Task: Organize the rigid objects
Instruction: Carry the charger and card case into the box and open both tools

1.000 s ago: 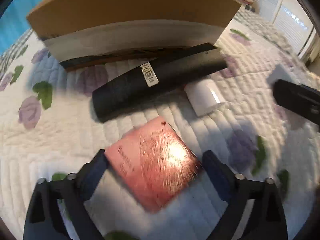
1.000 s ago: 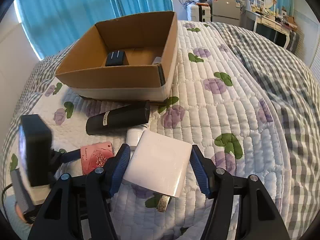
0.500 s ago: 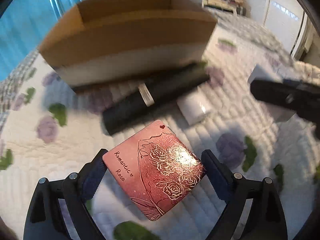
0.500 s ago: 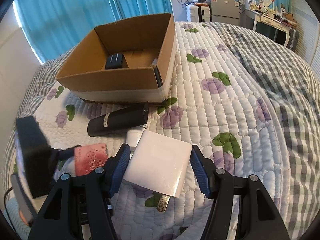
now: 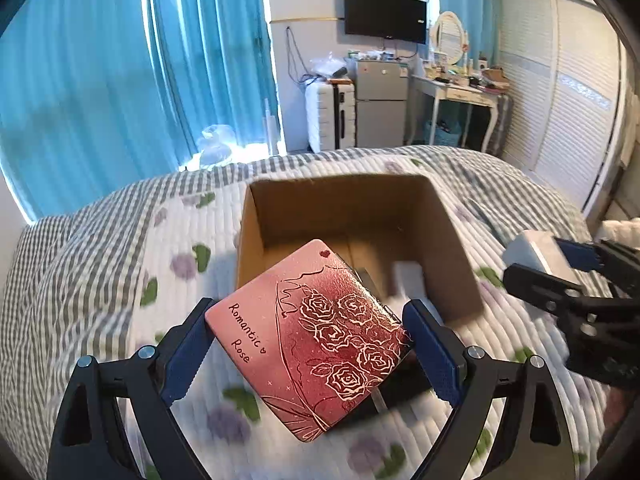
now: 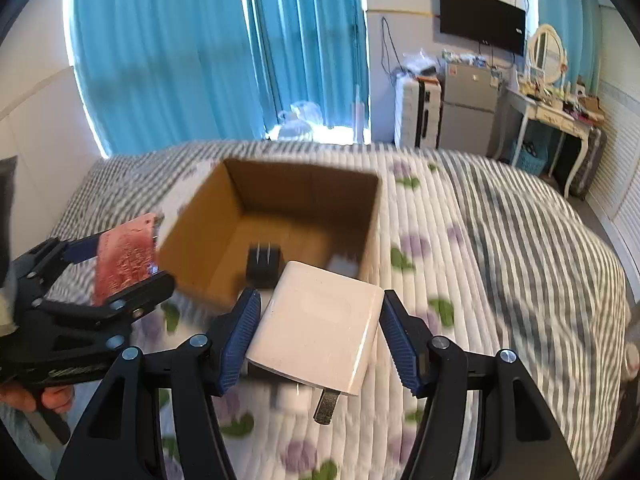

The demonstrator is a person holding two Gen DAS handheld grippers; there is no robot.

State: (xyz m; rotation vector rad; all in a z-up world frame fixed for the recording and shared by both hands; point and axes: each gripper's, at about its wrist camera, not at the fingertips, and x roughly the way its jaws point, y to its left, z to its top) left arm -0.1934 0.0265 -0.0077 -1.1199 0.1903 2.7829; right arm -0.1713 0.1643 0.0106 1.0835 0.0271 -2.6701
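- A bed (image 6: 500, 248) with a quilted floral cover and grey checked blanket carries everything.
- An open cardboard box (image 6: 304, 188) sits on it, holding a black plug adapter (image 6: 262, 266) and a white item.
- The left gripper (image 5: 308, 344) has its jaws pinching a pink "Romantic Rose" case (image 5: 316, 340), raised before the box's near wall.
- The right gripper (image 6: 320, 330) has its jaws pinching a white charger (image 6: 316, 328), prongs down, above the near rim.

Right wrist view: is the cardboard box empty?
No. A black plug adapter sits on the floor of the cardboard box, with a white item by its right wall.
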